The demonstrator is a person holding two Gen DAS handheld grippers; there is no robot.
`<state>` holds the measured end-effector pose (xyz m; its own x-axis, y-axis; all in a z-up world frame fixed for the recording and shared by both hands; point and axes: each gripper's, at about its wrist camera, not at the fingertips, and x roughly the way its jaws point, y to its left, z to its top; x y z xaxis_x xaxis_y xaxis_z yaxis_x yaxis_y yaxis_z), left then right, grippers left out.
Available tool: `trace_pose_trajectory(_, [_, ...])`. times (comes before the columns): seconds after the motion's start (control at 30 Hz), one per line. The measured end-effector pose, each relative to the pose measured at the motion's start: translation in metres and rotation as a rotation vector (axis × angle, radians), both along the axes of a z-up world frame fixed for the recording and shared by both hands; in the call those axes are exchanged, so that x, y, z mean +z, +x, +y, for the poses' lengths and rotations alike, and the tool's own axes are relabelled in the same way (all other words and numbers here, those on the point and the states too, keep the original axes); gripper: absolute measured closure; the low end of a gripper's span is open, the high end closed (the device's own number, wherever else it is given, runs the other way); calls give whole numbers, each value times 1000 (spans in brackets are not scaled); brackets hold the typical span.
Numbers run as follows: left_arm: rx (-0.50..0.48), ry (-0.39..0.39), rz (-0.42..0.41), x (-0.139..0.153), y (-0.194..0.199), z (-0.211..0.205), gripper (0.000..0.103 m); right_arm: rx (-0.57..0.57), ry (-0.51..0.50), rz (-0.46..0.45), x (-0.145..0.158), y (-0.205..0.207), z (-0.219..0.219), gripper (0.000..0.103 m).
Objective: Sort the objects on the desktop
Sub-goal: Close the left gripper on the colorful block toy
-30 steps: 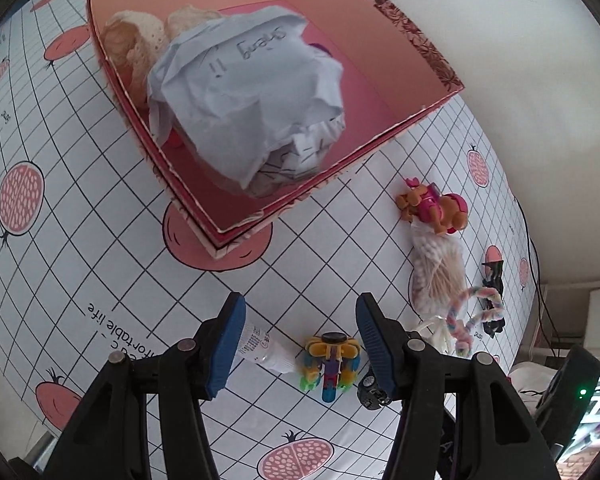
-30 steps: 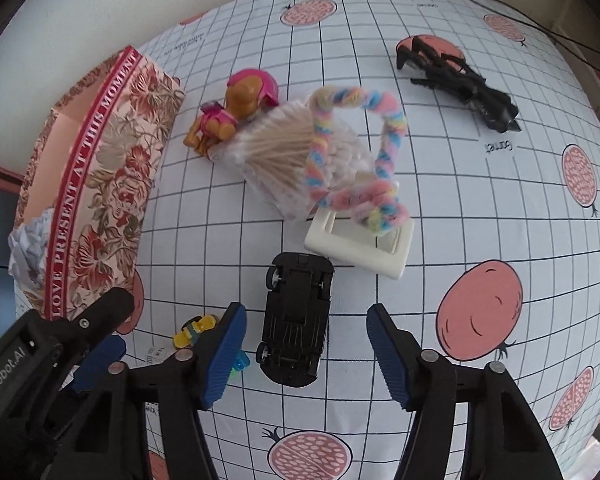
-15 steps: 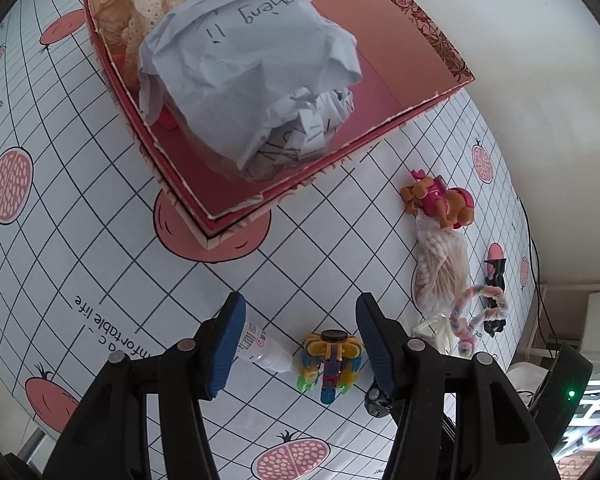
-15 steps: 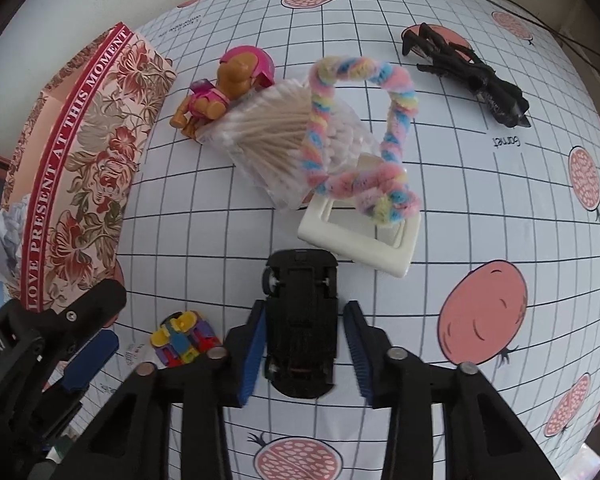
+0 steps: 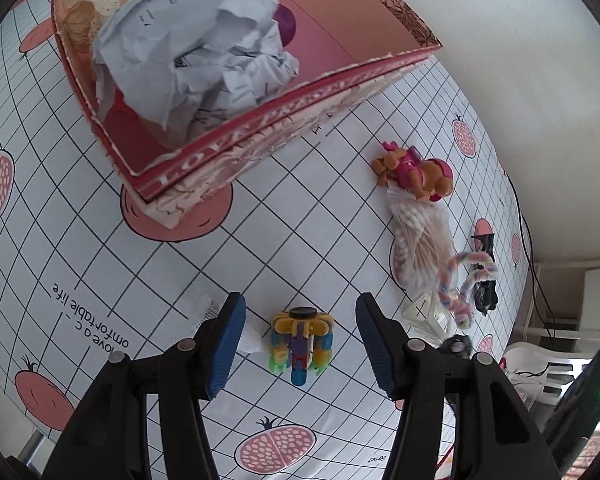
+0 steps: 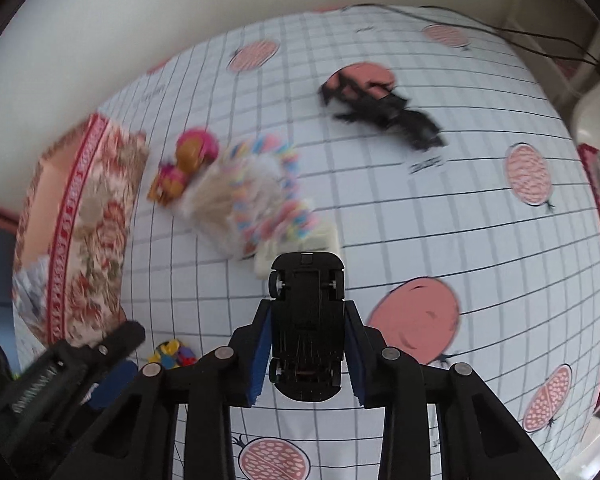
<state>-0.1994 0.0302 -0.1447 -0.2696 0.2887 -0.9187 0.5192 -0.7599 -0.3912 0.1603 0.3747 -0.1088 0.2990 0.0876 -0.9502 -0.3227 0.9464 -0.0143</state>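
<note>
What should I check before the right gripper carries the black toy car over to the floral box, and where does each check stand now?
1. Grip on the black toy car: ok. The right gripper has just closed its jaws, and both pads press its sides.
2. Car clear of the table: cannot tell; the view is blurred.
3. Room in the floral box: not ok. Crumpled paper fills much of it; only the far corner looks free.
4. Left gripper out of the way: not ok. It hangs open over the colourful block toy, near the box.
5. Neighbours undisturbed: cannot tell. The white frame lies right behind the car.
</note>
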Motion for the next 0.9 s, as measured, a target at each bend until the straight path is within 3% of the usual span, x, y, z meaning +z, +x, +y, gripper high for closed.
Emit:
trace_pose_trajectory(0.1, [-24, -2, 1, -2, -4, 8, 44, -12, 19, -14, 9, 5, -3, 67])
trace_pose_trajectory(0.13, [-35, 0, 2, -1, -4, 10, 44, 106, 1, -19, 13, 8, -5, 67])
trace_pose_trajectory(0.27, [-68, 26, 5, -1, -2, 15, 45, 106, 14, -19, 20, 18, -12, 67])
trace_pose_trajectory(0.73, [-109, 0, 10, -1, -5, 27, 45, 147, 22, -13, 10, 19, -16, 67])
trace_pose_trajectory(0.9, [-119, 103, -38, -18, -5, 34, 46, 156, 22, -16, 10, 20, -15, 67])
